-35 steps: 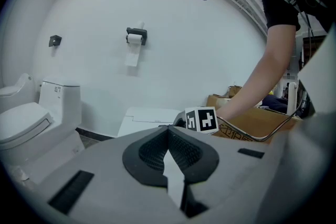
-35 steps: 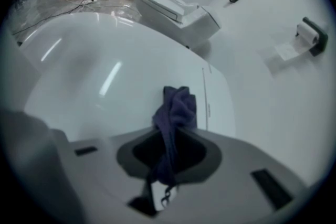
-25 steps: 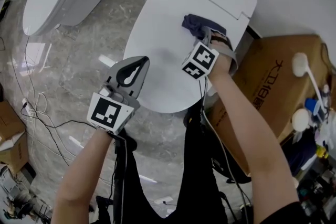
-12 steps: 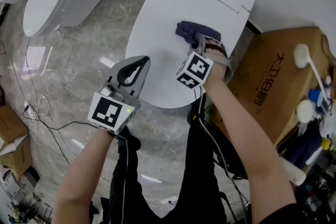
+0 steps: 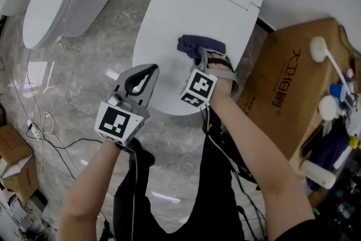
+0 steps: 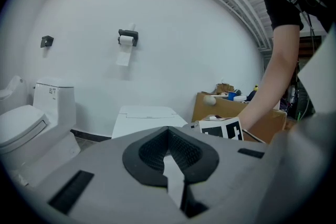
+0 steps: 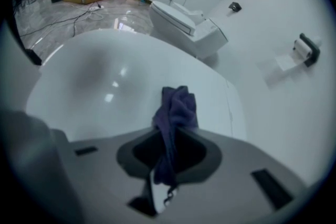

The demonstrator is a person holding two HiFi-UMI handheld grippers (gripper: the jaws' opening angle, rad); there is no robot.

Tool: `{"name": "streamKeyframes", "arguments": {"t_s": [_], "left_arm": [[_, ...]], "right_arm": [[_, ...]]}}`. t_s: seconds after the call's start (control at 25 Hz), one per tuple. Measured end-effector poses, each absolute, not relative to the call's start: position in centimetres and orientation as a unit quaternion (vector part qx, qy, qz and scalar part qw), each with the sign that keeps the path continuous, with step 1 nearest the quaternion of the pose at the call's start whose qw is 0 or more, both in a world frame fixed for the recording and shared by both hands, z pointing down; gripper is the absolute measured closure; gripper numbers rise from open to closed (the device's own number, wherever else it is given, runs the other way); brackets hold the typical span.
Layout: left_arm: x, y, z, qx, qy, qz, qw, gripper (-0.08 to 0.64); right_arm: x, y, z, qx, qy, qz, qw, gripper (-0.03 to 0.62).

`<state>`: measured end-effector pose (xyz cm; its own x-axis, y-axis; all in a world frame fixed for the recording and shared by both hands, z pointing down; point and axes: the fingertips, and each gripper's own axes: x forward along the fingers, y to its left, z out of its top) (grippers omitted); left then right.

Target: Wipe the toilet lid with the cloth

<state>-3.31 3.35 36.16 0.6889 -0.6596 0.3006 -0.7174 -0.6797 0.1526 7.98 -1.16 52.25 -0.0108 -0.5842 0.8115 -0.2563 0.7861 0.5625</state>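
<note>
Sliding left across the toilet lid (image 5: 169, 14) since a second ago, the cloth (image 5: 194, 44) now sits mid-lid. Left gripper (image 5: 145, 71) hovers at the lid's near edge, jaws together, empty. Right gripper (image 5: 199, 57) clamps the cloth, bunched just beyond its jaws.

Three toilets (image 5: 192, 14), two grippers (image 5: 145, 73), one cloth (image 5: 194, 44).

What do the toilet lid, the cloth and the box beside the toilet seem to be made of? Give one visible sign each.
The toilet lid looks like glossy white plastic: sharp light reflections. The cloth is soft dark blue fabric, perhaps microfibre: bunched folds. The box is matte brown cardboard with printed lettering.
</note>
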Motion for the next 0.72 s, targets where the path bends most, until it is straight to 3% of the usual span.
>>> {"name": "streamKeyframes", "arguments": {"t_s": [0.72], "left_arm": [[-2.6, 4.1, 35.2, 0.929, -0.333, 0.113, 0.113, 0.546]], "right_arm": [[4.2, 6.5, 52.6, 0.29, -0.707, -0.124, 0.633, 0.515]]}}
